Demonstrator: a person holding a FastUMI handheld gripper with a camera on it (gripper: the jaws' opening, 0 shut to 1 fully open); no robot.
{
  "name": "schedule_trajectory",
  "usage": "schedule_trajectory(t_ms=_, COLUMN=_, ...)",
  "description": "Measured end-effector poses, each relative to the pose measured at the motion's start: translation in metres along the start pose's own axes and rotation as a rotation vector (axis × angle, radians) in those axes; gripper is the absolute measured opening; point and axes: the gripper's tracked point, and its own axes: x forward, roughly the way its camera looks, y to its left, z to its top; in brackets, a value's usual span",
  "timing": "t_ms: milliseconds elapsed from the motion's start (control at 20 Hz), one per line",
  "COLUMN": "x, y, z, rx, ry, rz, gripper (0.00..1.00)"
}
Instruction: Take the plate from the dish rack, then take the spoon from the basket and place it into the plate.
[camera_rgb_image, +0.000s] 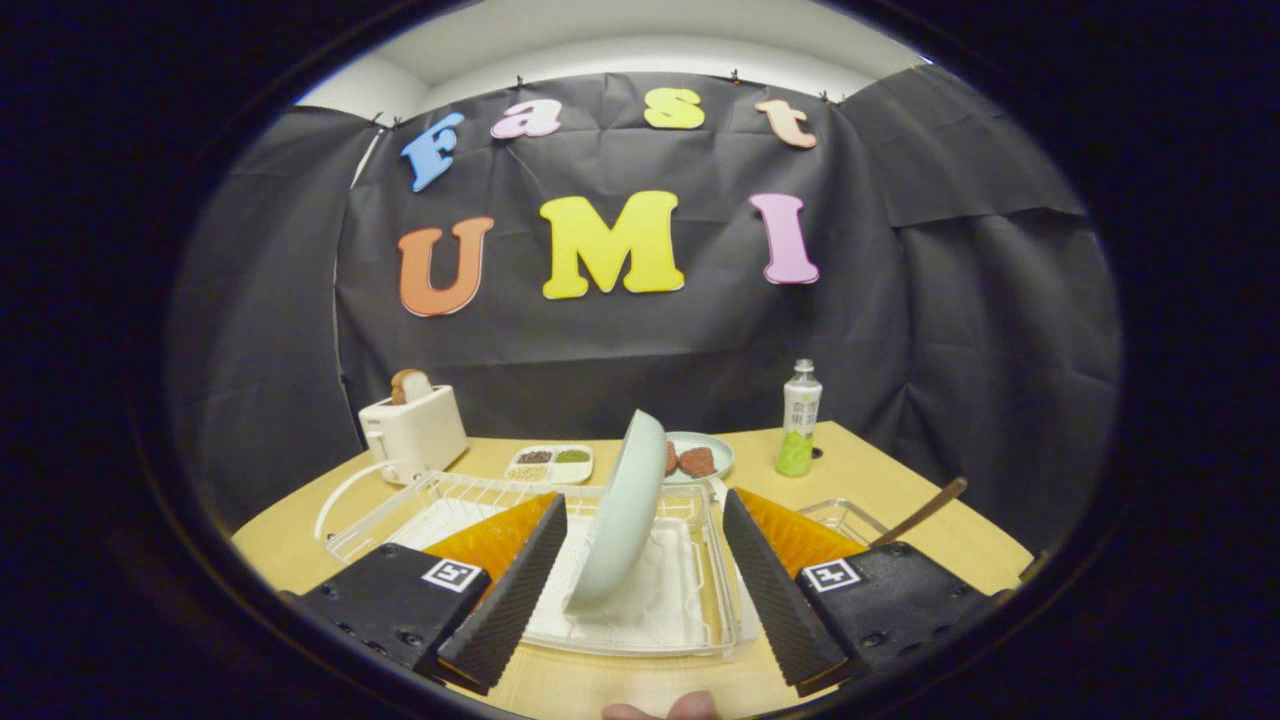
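table (880, 470): wood | on it: dish rack (715, 560), toaster (415, 430), snack tray (550, 463), food plate (715, 452), bottle (799, 420)

Tool (640, 560) held low and level, pointing forward, jaws spread wide apart and gripping nothing. Left finger (510, 590) dark and ribbed on its inner face, slanting inward toward its tip; right finger (775, 590) mirroring it on the other side. Orange pieces behind each finger, black blocks with square markers at the bases. Fingertip of the holding hand (660, 708) peeking in beneath, between the two fingers.
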Motion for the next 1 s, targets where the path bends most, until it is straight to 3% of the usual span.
schedule_trajectory(t_ms=150, x=0.026, y=0.001, z=-0.001, rx=0.038, ry=0.039, rz=-0.001, gripper=1.0)
schedule_trajectory(t_ms=350, x=0.045, y=0.004, z=-0.01, rx=0.129, ry=0.099, rz=0.001, gripper=0.86)
schedule_trajectory(t_ms=550, x=0.042, y=0.009, z=-0.002, rx=0.131, ry=0.097, rz=-0.038, gripper=0.5)
schedule_trajectory(t_ms=600, x=0.041, y=0.006, z=0.001, rx=0.133, ry=0.093, rz=-0.067, gripper=0.46)
schedule_trajectory(t_ms=1000, x=0.032, y=-0.011, z=0.044, rx=0.005, ry=0.041, rz=-0.223, gripper=0.31)
